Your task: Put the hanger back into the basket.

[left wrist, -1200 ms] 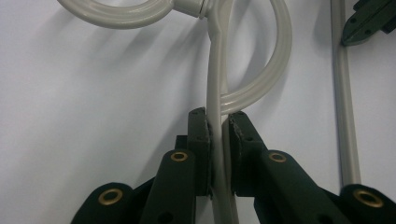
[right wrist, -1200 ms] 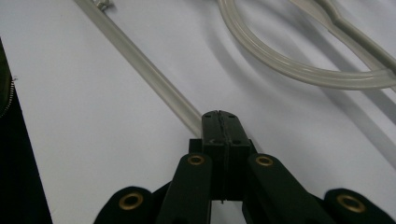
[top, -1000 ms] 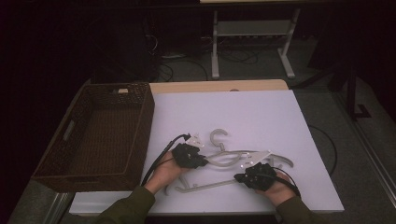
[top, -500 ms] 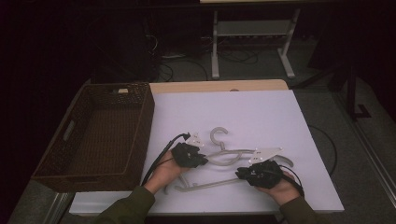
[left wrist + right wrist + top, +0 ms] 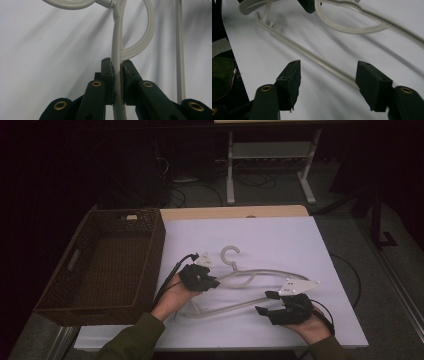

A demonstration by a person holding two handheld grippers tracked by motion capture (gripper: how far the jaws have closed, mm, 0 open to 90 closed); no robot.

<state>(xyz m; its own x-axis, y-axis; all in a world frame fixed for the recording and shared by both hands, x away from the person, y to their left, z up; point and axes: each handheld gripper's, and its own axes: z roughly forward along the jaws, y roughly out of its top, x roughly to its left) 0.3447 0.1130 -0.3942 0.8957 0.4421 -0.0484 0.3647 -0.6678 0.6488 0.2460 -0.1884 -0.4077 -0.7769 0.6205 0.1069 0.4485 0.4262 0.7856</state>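
A pale grey plastic hanger [image 5: 250, 285] lies across the white table cover, hook pointing toward the far edge.

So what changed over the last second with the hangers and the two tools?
The right tool has just opened and let go of the hanger's bar, which runs between its jaws untouched. The left tool stays clamped on the hanger arm. The basket is unmoved.

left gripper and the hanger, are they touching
Touching. In the left gripper view the left gripper has both jaws pressed against the hanger, whose pale arm runs up between them.
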